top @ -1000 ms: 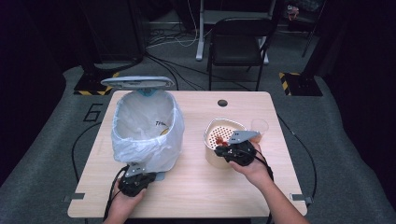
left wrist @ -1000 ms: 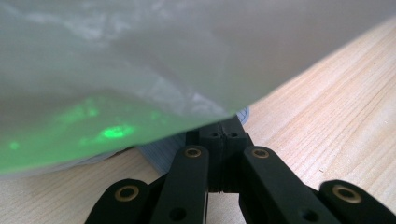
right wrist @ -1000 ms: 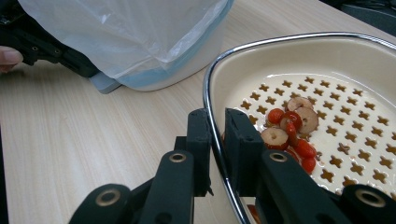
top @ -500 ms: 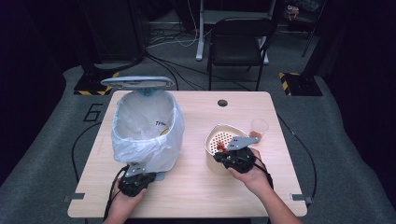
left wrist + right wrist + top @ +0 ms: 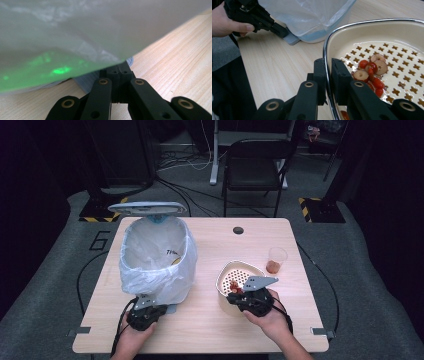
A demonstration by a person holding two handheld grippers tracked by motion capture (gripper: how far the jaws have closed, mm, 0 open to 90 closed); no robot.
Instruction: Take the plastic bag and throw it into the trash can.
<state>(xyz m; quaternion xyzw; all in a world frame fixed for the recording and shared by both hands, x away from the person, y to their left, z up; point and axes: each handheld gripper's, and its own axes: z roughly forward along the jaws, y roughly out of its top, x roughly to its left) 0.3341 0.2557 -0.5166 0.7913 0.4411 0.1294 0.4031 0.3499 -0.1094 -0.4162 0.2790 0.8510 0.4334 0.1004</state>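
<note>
A pedal bin (image 5: pixel 155 270) lined with a white plastic bag stands at the table's left, its lid (image 5: pixel 147 209) raised. My left gripper (image 5: pixel 159 309) is shut, its tips (image 5: pixel 120 71) resting on the bin's grey-blue pedal (image 5: pixel 87 83) under the bag (image 5: pixel 75 37). A cream strainer bowl (image 5: pixel 245 270) holds red fruit slices (image 5: pixel 372 72). My right gripper (image 5: pixel 327 72) is shut on the bowl's near rim, one jaw inside and one outside. The left gripper (image 5: pixel 280 32) on the pedal (image 5: pixel 292 39) also appears in the right gripper view.
A clear plastic cup (image 5: pixel 276 260) with a little orange-brown content stands right of the bowl. The wooden table (image 5: pixel 210 325) has a round cable hole (image 5: pixel 238 230) near its far edge. A black chair (image 5: pixel 255 167) stands behind the table.
My right gripper has drawn the strainer bowl a little toward the table's near edge. The left gripper and the bin have stayed where they were.
</note>
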